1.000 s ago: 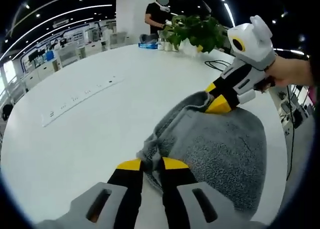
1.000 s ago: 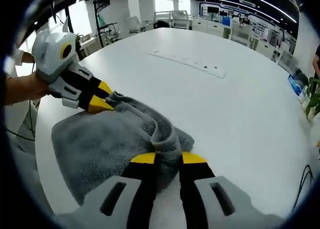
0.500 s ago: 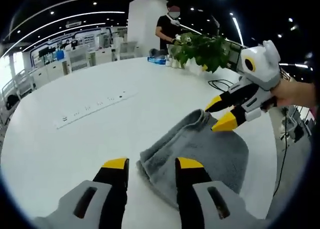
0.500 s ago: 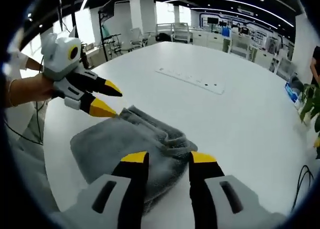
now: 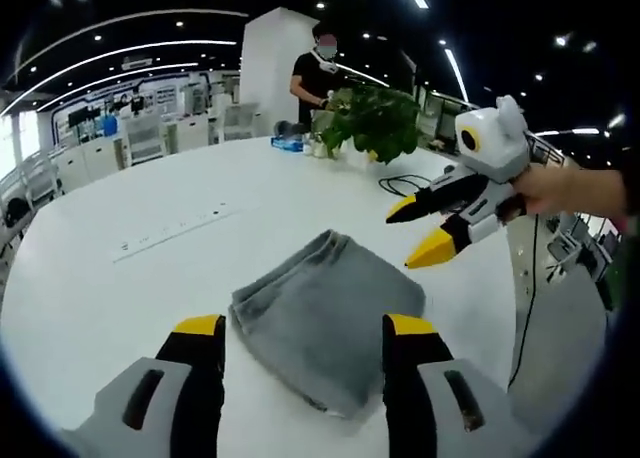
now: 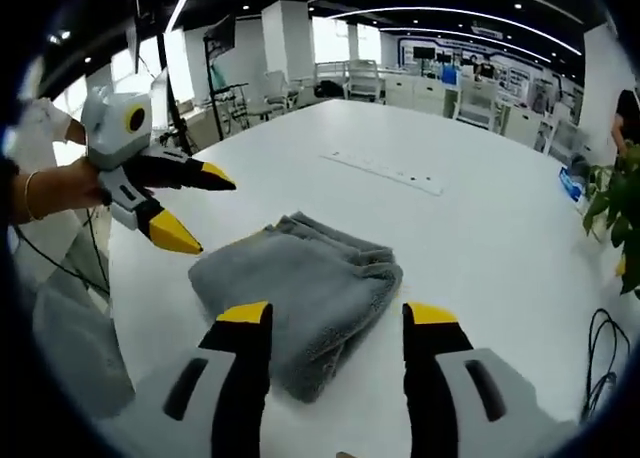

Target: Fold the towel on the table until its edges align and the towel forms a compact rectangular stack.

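Observation:
A grey towel (image 5: 322,316) lies folded into a thick, roughly rectangular stack on the white table (image 5: 130,288); the right gripper view has the same towel (image 6: 300,293) in front of the jaws. My left gripper (image 5: 305,330) is open, lifted back from the towel's near edge, nothing between its yellow tips. My right gripper (image 6: 338,315) is open too and clear of the cloth. In the left gripper view the right gripper (image 5: 424,228) hovers open above the towel's far right side, held by a hand. In the right gripper view the left gripper (image 6: 188,206) hangs open at the left.
A white power strip (image 5: 170,232) lies on the table beyond the towel, also seen as the strip (image 6: 385,171). A potted plant (image 5: 375,118) and a person (image 5: 316,73) stand at the far edge. A black cable (image 5: 408,184) trails near the plant. The table's rim runs close on the right.
Both grippers have let go of the towel, opened wide and pulled back and up. The towel now lies flat, folded on the table.

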### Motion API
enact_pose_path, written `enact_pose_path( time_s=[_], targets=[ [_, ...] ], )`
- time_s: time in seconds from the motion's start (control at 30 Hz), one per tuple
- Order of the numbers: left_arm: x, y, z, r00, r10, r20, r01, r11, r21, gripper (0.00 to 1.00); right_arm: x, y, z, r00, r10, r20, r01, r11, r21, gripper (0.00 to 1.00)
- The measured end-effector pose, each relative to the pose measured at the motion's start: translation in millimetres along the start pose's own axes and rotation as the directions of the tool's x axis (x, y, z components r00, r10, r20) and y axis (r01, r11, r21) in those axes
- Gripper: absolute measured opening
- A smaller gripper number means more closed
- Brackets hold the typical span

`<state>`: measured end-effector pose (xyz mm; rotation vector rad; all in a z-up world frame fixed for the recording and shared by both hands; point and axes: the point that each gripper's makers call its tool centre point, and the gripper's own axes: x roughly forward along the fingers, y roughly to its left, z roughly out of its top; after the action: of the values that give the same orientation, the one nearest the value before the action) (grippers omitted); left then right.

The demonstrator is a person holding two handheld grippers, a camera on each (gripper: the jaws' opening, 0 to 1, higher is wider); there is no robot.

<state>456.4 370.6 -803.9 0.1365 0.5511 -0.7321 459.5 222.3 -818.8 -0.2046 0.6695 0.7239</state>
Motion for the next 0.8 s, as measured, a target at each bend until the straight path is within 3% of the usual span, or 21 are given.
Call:
enact_pose_path(
  time_s=[0.13,0.37,0.8],
  targets=[
    [-21,-6.2,-1.2,0.999,0.031,0.041,-0.03,1.0,-0.004,0.66,-21,3,-13.6,1.0,-0.016,-0.007,0.016,1.0,-0.002,0.66],
    [-41,-35.5,-19.5,0.999,-0.005,0.046,0.004,1.0,0.008,0.77,-50,24,-36.8,1.0,0.008,0.014,-0.008,1.0,0.016,0.67],
    [-72,-66.3,-57.6,0.998,0.012,0.057,-0.008,0.998,-0.059,0.87,-78,66,-75.0,0.999,0.021,0.032,-0.024,0.996,0.087,0.68]
  ],
)
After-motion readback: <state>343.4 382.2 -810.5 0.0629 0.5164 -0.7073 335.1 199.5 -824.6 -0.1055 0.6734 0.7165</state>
